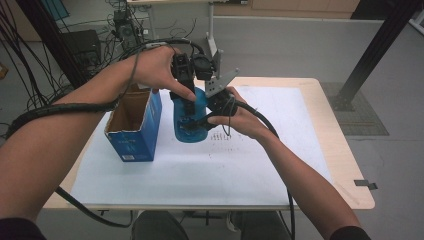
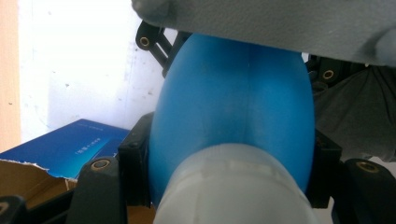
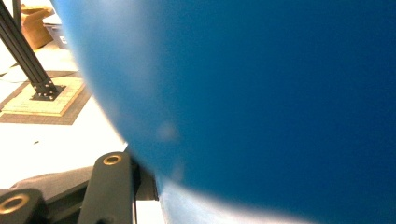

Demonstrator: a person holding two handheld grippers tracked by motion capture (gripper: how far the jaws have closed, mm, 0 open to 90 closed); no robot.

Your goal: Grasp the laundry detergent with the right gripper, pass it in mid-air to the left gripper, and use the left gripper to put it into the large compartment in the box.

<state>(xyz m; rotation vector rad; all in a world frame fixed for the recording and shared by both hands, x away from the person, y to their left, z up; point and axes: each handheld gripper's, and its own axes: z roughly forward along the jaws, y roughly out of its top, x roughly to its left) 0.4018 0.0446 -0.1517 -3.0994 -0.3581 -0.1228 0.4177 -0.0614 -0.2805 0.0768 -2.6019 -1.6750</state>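
Blue bottle (image 1: 189, 117), held upright above the counter (image 1: 280, 165) just right of the open carton (image 1: 134, 125), stood clamped between our left gripper (image 1: 186, 100) near its top and our right gripper (image 1: 216, 114) on its side (carton nearer the left hand).

Tight spot on my left: the open blue box (image 1: 135, 125) sits just beside the blue bottle (image 1: 191, 117) I'm clamping with both grippers, so barely any gap there. To my right and toward me the white mat (image 1: 270, 150) is wide open.
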